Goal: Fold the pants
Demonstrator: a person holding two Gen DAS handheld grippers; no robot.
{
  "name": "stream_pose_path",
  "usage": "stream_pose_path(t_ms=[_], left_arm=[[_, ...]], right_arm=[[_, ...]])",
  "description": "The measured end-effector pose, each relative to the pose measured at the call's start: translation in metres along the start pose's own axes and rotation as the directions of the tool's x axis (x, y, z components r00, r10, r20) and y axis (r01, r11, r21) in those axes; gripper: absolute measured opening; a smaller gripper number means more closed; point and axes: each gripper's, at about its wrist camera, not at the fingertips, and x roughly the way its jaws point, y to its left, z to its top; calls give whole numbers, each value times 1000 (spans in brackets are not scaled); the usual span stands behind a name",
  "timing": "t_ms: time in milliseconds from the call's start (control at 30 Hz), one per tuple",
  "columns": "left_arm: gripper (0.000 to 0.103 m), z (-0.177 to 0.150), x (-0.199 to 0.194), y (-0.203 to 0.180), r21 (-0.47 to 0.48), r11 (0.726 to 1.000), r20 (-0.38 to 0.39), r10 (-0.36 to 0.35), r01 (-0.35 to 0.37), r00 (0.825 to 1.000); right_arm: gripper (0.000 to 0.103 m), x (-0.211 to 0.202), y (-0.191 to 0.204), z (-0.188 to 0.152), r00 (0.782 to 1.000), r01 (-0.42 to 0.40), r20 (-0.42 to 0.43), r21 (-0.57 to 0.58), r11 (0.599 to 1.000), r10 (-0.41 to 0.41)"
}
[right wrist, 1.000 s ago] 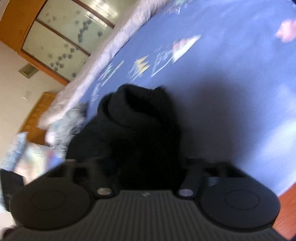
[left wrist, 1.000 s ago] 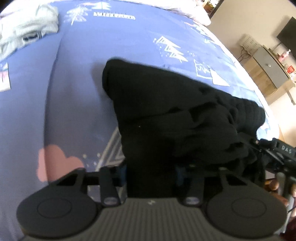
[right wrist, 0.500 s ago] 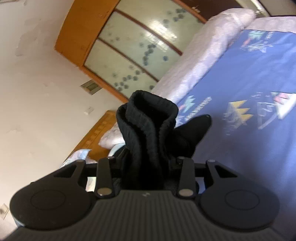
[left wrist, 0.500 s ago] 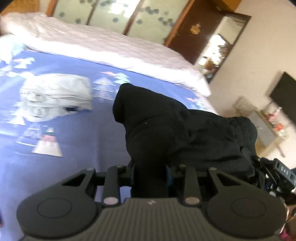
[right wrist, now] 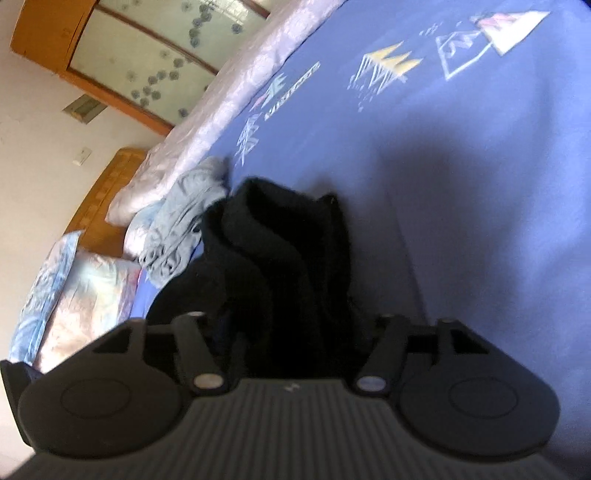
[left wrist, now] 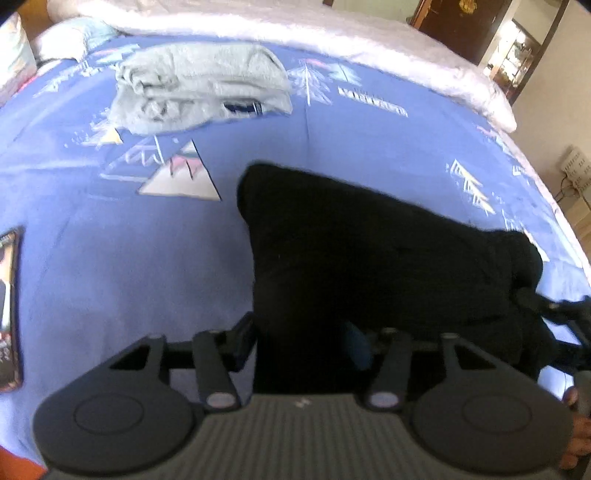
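The black pants (left wrist: 354,258) are bunched and held up over the blue patterned bedsheet (left wrist: 110,258). My left gripper (left wrist: 301,343) is shut on one end of them; the cloth fills the gap between the fingers and hides the tips. My right gripper (right wrist: 291,332) is shut on the other end, a thick ribbed fold of the pants (right wrist: 273,251) that stands up between its fingers. The right gripper's body shows at the right edge of the left wrist view (left wrist: 561,310).
A folded grey garment (left wrist: 199,92) lies on the far side of the bed, also in the right wrist view (right wrist: 181,218). A white quilt (left wrist: 332,33) runs along the back. Pillows (right wrist: 74,295) sit by the wooden headboard. A dark flat object (left wrist: 9,306) lies at the left.
Both grippers tipped back down toward the bed with the pants held in them. The pants hang lower over the sheet, and the grey garment now looks nearer.
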Motion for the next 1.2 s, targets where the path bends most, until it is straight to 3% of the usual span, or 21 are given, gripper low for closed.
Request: stream_pose_path(t_ms=[67, 233, 367, 667, 800, 1200], left_arm=[[72, 1, -2, 2, 6, 999, 18, 31, -31, 999], [75, -6, 2, -10, 65, 993, 26, 92, -94, 995], [76, -13, 7, -19, 113, 983, 34, 140, -143, 990], [91, -21, 14, -6, 83, 987, 24, 134, -136, 991], [98, -26, 17, -5, 96, 984, 44, 149, -153, 988], [103, -31, 18, 0, 90, 986, 59, 137, -142, 989]], right_arm=[[87, -10, 0, 4, 999, -2, 43, -9, 1000, 2], [87, -1, -4, -2, 999, 9, 34, -11, 1000, -9], [88, 30, 1, -16, 997, 38, -69, -31, 999, -40], [90, 27, -7, -33, 999, -39, -6, -99, 994, 39], [90, 28, -1, -41, 999, -24, 20, -168, 986, 28], [90, 33, -4, -38, 999, -39, 26, -205, 978, 45]])
